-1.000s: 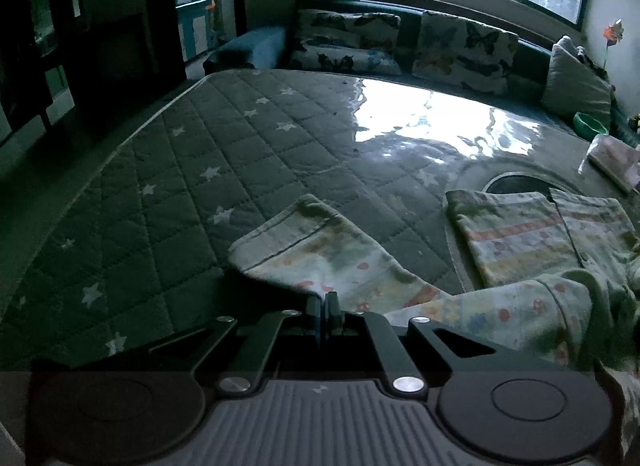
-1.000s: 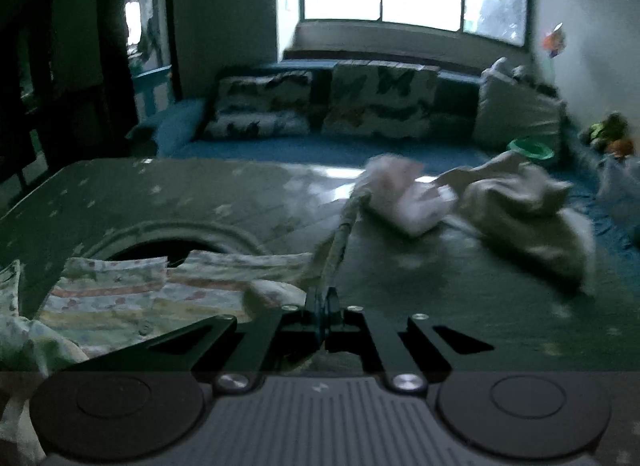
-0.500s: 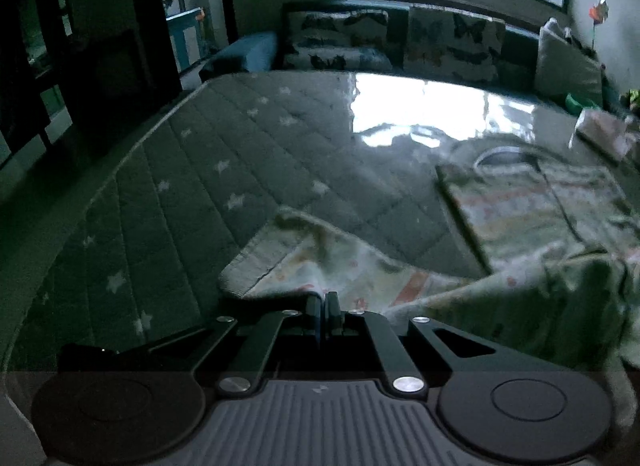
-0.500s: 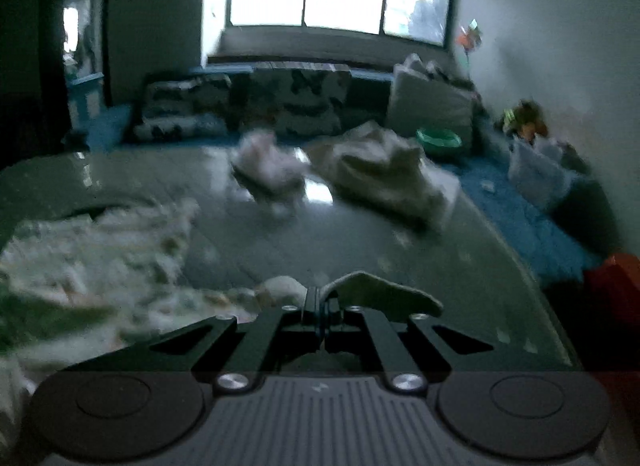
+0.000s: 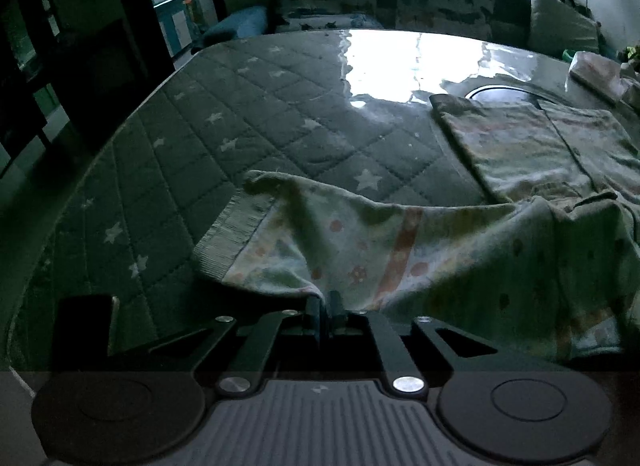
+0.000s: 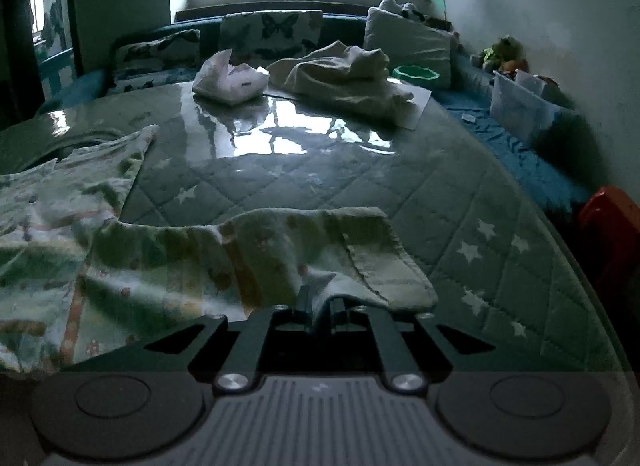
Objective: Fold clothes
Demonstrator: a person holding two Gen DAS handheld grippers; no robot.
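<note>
Quilted grey-green fabric with white stars covers the table (image 5: 248, 137), and a glossy clear sheet over its far part catches the window light. On it lies a pale patterned baby garment (image 5: 400, 250), printed with small flowers and an orange stripe, its body spread flat toward the far side and its two sleeves drawn toward the near edge.

The left gripper (image 5: 326, 312) has its fingers pressed together on the lower edge of the left sleeve, whose ribbed cuff (image 5: 230, 242) hangs just beside it to the left. In the right wrist view, the right gripper (image 6: 320, 312) pinches the edge of the other sleeve (image 6: 320, 254) the same way, with a ribbed cuff (image 6: 384, 266) lying to its right on the quilt. The cloth between each grip and the garment's body rises in loose folds.

At the far end of the table sit a crumpled white bundle (image 6: 230, 79) and a heap of beige clothing (image 6: 344, 77), well apart from the garment. A green bowl (image 6: 416, 73) stands beyond them, near butterfly-print cushions (image 6: 272, 31) on a blue sofa.
</note>
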